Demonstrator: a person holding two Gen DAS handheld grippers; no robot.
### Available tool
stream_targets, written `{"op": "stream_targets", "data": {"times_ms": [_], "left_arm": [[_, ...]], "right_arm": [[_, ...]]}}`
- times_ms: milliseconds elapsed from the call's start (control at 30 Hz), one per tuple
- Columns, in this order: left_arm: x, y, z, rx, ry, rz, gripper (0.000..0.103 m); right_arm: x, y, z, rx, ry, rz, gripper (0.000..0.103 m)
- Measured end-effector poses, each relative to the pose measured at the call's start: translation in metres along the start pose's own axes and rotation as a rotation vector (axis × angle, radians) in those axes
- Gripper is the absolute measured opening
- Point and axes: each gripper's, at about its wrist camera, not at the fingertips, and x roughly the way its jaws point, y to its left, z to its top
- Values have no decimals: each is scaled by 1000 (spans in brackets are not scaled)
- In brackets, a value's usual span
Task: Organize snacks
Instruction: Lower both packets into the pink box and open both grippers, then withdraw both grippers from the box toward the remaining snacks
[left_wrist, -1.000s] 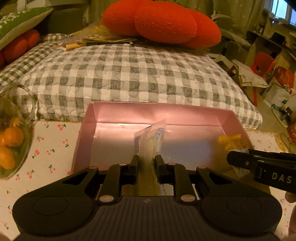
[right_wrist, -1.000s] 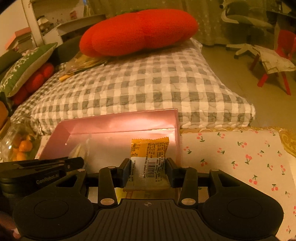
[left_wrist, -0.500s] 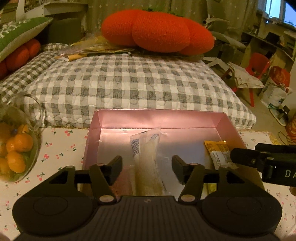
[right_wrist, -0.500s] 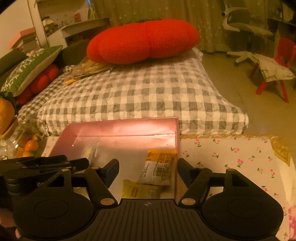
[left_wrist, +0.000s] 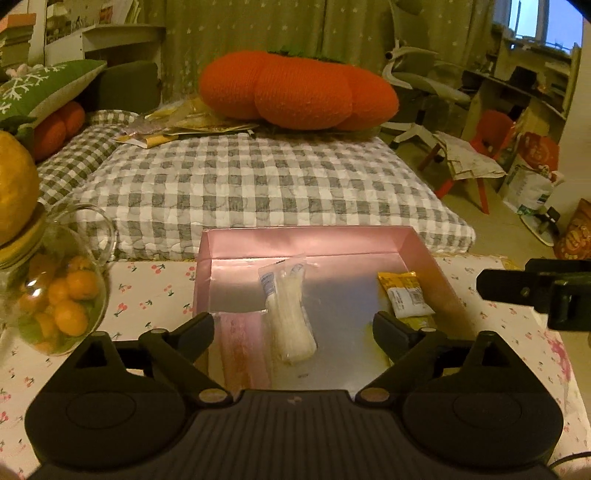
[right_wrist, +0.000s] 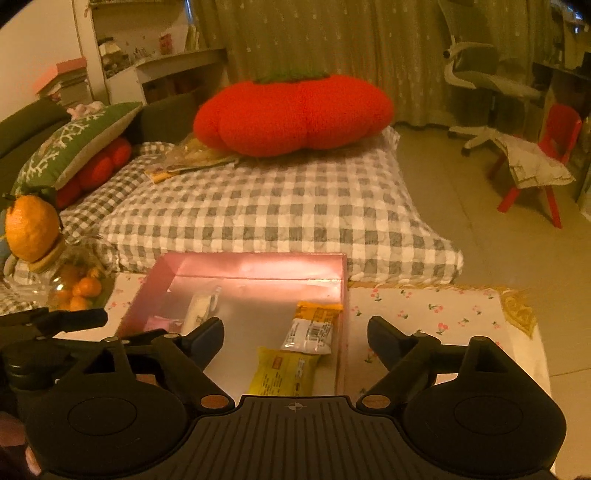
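Cherry-print cloth covers the worktop (left_wrist: 155, 295) beside a checked bed, where a shallow pink cardboard box (left_wrist: 306, 240) holds the snacks: a clear-wrapped white packet (left_wrist: 290, 314), a pale pink packet (left_wrist: 240, 347), an orange-and-white wrapped bar (right_wrist: 314, 328) and a yellow wrapped bar (right_wrist: 284, 371). Both left tongs (left_wrist: 293, 332) and right tongs (right_wrist: 295, 338) have just been opening and stand wide, empty (each drop looks finished). Next, presumably, comes fetching more snacks from outside the box.

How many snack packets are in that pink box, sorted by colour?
Clear packet with white contents: 1
Pink packet: 1
Orange-and-white packet: 1
Yellow packet: 1
Total in the pink box: 4
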Motion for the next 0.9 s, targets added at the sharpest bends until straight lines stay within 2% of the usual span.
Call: {"op": "stream_targets", "data": {"times_ms": [267,333,500,900], "left_arm": [[-29,-5,-9,20,-3,-14,101],[-36,-5,-13,25,-3,-18,102],[-51,-6,-25,46,3,-17,102],[-73,3,-63,34,19,-27,102]], "right_arm": [[-32,13,-9,-31,-18,12,90],[-39,17,-14,-42,-21,14,93],[-53,24,-25,-46,-23,29,94],[-69,25,-64,38,18,63,95]]}}
